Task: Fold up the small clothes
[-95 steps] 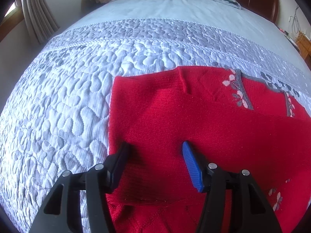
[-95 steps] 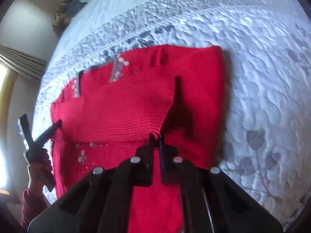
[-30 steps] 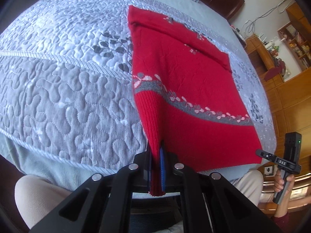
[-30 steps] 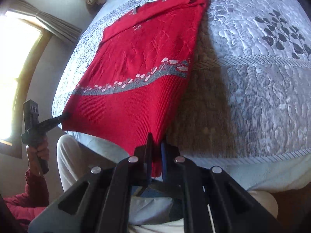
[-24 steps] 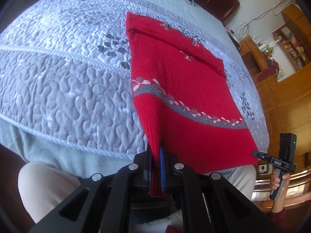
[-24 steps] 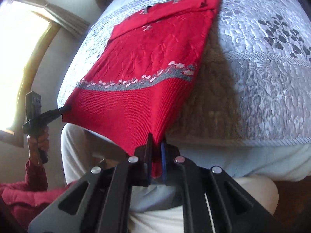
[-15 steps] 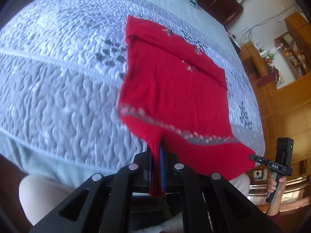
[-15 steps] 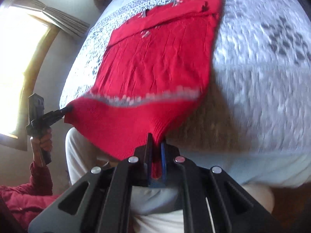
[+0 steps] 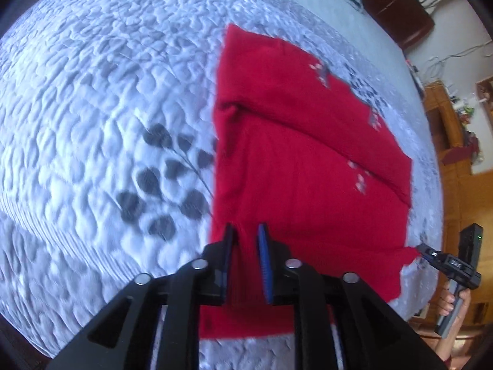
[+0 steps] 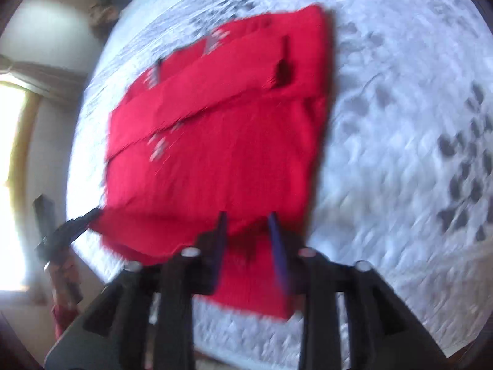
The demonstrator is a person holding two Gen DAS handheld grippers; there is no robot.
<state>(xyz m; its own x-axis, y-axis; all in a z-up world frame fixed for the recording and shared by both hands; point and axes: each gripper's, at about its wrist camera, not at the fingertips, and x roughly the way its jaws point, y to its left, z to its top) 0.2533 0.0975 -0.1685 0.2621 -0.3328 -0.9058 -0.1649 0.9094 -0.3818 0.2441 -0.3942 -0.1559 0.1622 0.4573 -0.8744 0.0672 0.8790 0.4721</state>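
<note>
Left wrist view
- Garment: a red knit sweater (image 9: 302, 160) lies on the quilted bedspread (image 9: 92, 123), near the bed's front edge; its bottom part is turned up over the body, so it lies doubled.
- Progress: judging by the layers, the sleeves are already in and the bottom-to-top fold is being laid down; left to do is letting go, smoothing, perhaps one more fold.
- Left gripper (image 9: 245, 262): jaws part-way open, having just been opening; a ridge of red knit stands between them, and the pads no longer look to press on it.
- Other claw: the right gripper (image 9: 423, 251) shows at the far right, its tip at the sweater's other corner; its gap is too small to read here.
- Person: a hand (image 9: 453, 299) holds that tool's handle.

Right wrist view (blurred)
- Garment: the sweater (image 10: 222, 141) lies folded on the bedspread (image 10: 400, 154), a sleeve cuff on top near the far edge.
- Right gripper (image 10: 246, 240): jaws part-way open, having just been opening; the red hem sits between them, seemingly loose.
- Other claw: the left gripper (image 10: 89, 215) touches the opposite corner; its state cannot be told here.
</note>
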